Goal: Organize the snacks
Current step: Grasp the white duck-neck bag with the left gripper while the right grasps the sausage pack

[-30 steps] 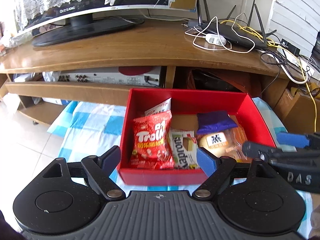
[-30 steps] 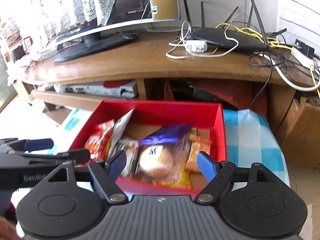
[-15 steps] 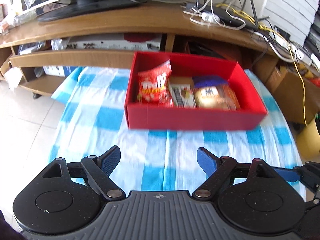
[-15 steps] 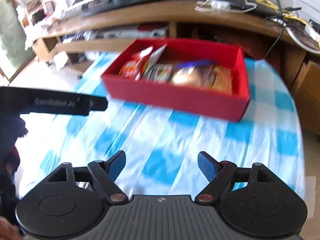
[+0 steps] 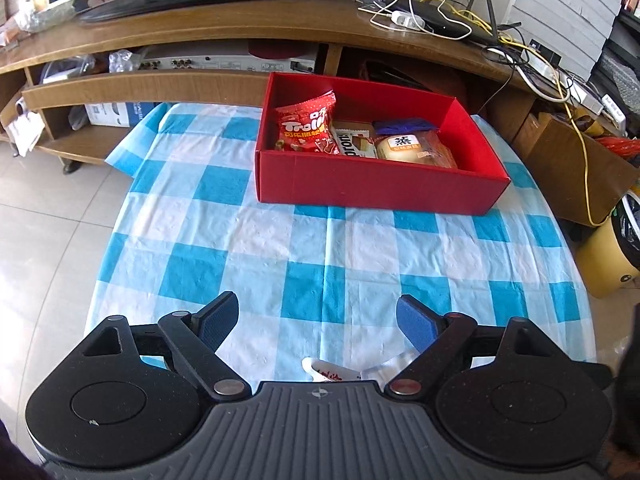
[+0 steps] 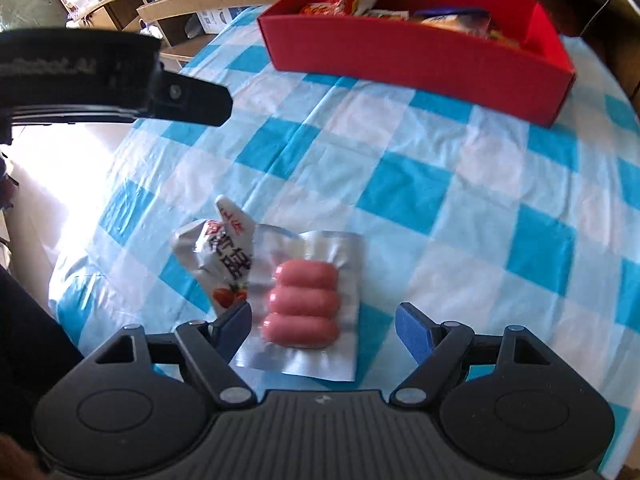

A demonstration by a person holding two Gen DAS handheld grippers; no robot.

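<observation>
- Jaws, L gripper (image 5: 318, 320): spread wide, nothing between the blue pads; hovers over the near edge of the table.
- Jaws, R gripper (image 6: 323, 326): spread wide, nothing gripped; sausage pack (image 6: 304, 304) lies on the cloth betw. the fingers, L pad just beside or over its edge, cannot tell if touching.
- Sausage pack: clear vacuum pouch, 3 pink sausages side by side, flat, near edge of table, well apart from the box.
- Silver sachet (image 6: 226, 252): crumpled, red print, touching the L side of the sausage pack; its tip also shows under the L gripper in the left wrist view (image 5: 332, 372).
- Red box (image 5: 372, 184): open top, far edge of table, toward the far R corner.
- Box contents: red Trolli bag (image 5: 308, 130) at L end, upright-ish; brown-white wafer pack (image 5: 354, 144) in the middle; bun in clear wrap (image 5: 412, 148) to its R, blue wrapper (image 5: 404, 125) behind it.
- Table cloth (image 5: 312, 248): blue/white check, covers the table.
- Behind table: wooden TV stand (image 5: 224, 28).
</observation>
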